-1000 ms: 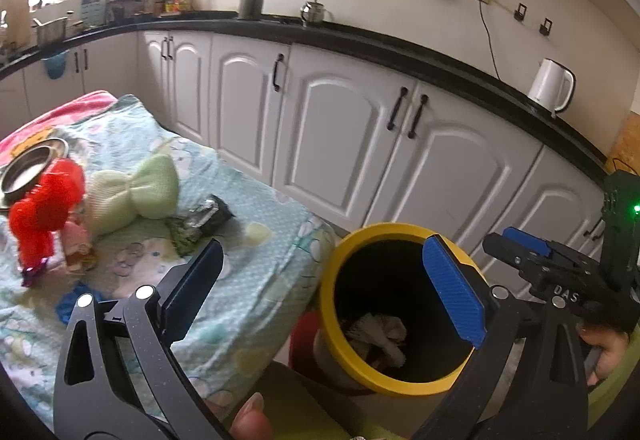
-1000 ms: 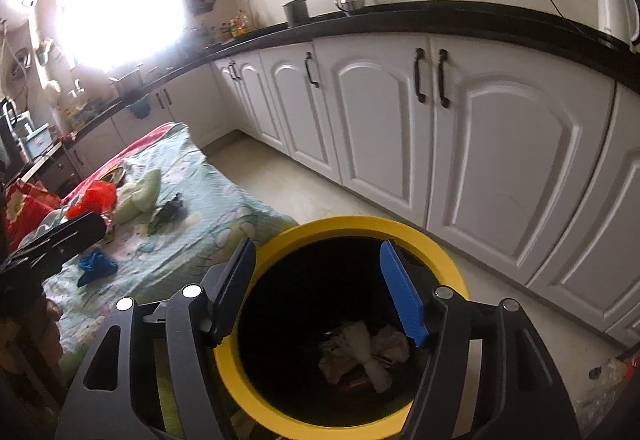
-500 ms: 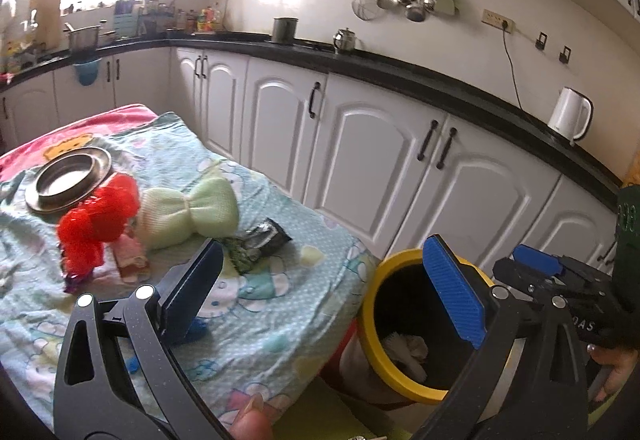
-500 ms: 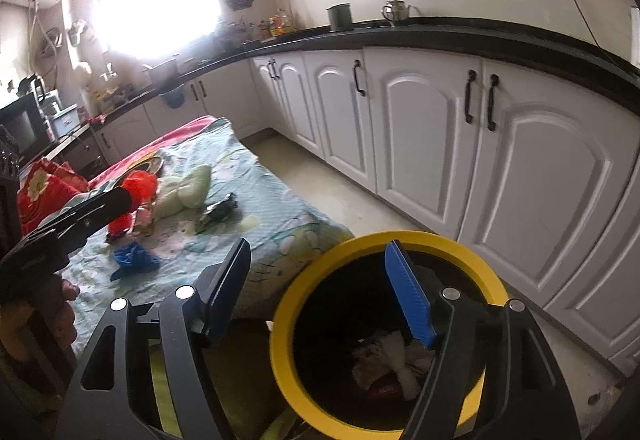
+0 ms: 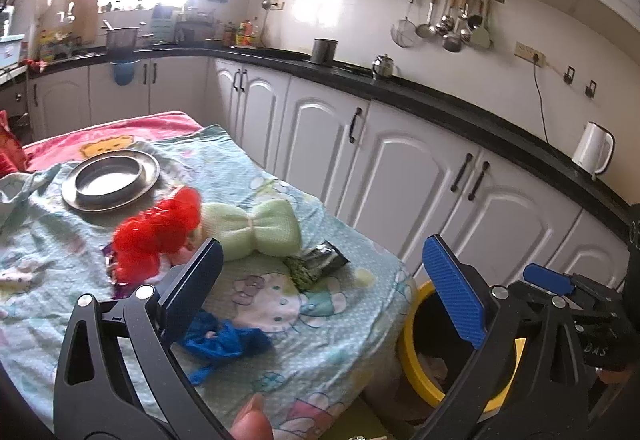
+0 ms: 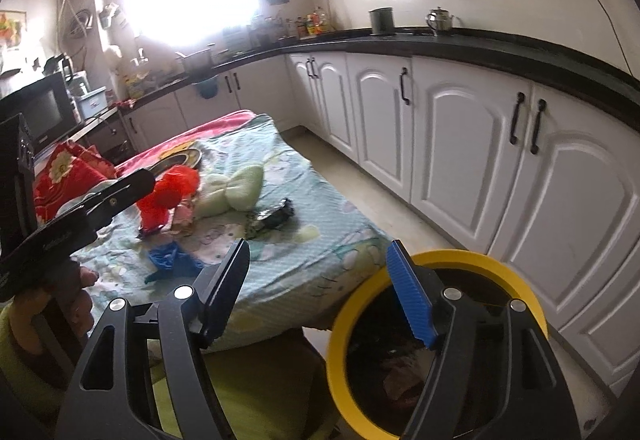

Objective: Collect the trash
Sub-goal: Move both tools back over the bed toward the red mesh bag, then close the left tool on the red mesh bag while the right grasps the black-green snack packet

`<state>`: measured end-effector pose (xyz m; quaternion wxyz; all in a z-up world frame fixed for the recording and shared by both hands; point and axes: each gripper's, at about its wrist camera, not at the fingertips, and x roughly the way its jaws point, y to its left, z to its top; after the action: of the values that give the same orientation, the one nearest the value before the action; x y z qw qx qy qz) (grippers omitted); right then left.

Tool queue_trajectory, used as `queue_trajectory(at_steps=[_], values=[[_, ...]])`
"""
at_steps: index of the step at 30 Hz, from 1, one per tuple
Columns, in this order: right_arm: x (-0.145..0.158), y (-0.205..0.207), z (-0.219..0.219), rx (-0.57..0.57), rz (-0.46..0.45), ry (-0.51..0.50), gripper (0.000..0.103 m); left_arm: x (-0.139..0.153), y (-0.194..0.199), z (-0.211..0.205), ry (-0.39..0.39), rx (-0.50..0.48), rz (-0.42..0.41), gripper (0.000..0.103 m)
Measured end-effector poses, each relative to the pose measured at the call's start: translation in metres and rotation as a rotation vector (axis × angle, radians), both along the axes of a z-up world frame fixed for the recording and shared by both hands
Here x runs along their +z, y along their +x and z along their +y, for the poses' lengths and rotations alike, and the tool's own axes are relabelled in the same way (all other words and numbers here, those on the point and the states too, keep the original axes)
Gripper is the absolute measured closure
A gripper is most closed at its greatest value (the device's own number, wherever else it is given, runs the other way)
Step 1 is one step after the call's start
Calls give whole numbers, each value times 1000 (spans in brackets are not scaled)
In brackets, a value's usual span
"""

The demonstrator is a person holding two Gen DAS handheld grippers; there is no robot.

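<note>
A yellow-rimmed black trash bin [image 6: 356,304] [image 5: 414,368] stands on the floor at the corner of a cloth-covered table [image 5: 332,324] and holds crumpled pale trash [image 6: 400,380]. On the cloth lie a crumpled blue wrapper [image 5: 224,340] [image 6: 168,258], a dark foil packet [image 5: 324,260] [image 6: 276,215] and a red mesh bundle [image 5: 156,236] [image 6: 168,195]. My left gripper [image 5: 320,292] is open over the table's near edge, with nothing between its fingers. My right gripper [image 6: 320,280] is open and empty, between the table's corner and the bin.
A pale green bow-shaped cloth [image 5: 256,228] and a steel plate [image 5: 110,179] also sit on the table. White cabinets [image 5: 400,175] under a black counter run along the far side, with bare floor [image 6: 384,207] between. A white kettle [image 5: 592,151] stands on the counter.
Both grippers have drawn up and swung left, away from the bin and toward the table. The table's items now fill more of both views. The right gripper's jaws stand a little wider.
</note>
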<state>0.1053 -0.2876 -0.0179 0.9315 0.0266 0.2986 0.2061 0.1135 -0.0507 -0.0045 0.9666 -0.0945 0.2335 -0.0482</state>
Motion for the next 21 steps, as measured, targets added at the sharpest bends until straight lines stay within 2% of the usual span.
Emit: queue_trajectory(at_steps=[12,21], values=[[10,11,39,59,-9,-11,34,-3,-1,39,-34,93,-4,11],[6,25,72,110,9,-34,34,-12,1,78,-66,181,20,11]])
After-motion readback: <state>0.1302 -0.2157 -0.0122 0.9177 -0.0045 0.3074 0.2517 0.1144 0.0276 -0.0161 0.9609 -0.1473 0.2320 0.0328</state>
